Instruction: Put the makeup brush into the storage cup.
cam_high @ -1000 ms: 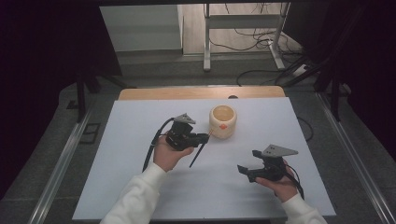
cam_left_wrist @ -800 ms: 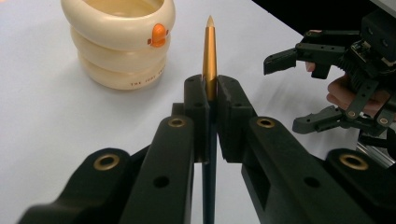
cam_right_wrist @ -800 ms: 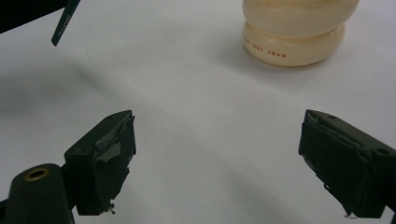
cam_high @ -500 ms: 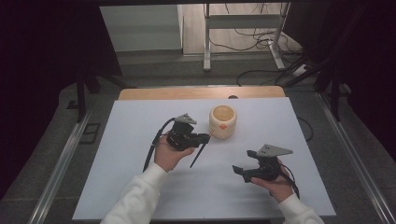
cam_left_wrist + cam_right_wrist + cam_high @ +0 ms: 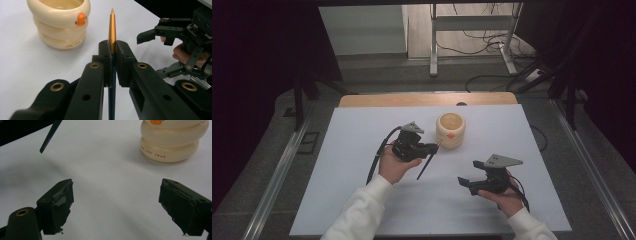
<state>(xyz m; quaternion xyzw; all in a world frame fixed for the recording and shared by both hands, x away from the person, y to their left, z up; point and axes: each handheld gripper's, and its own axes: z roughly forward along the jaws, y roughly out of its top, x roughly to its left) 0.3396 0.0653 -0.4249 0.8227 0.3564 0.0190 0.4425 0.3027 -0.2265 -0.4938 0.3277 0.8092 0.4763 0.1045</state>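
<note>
Left tongs (image 5: 113, 53) clamped on a dark pen (image 5: 112, 30), gold tip toward the cream ringed pot (image 5: 450, 130) near mid-tabletop. Right tongs (image 5: 116, 202) wide open, nothing between, low over bare white tabletop (image 5: 362, 135). Wooden strip (image 5: 427, 99) at far edge; grey floor, cables (image 5: 482, 37), table legs beyond.

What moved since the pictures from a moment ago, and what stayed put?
The right gripper slid a little leftward across the white table, toward the pen's lower end; its jaws stay open and empty. The left gripper kept its place, still clamped on the dark pen with the gold tip. The cream duck-face cup did not move.
</note>
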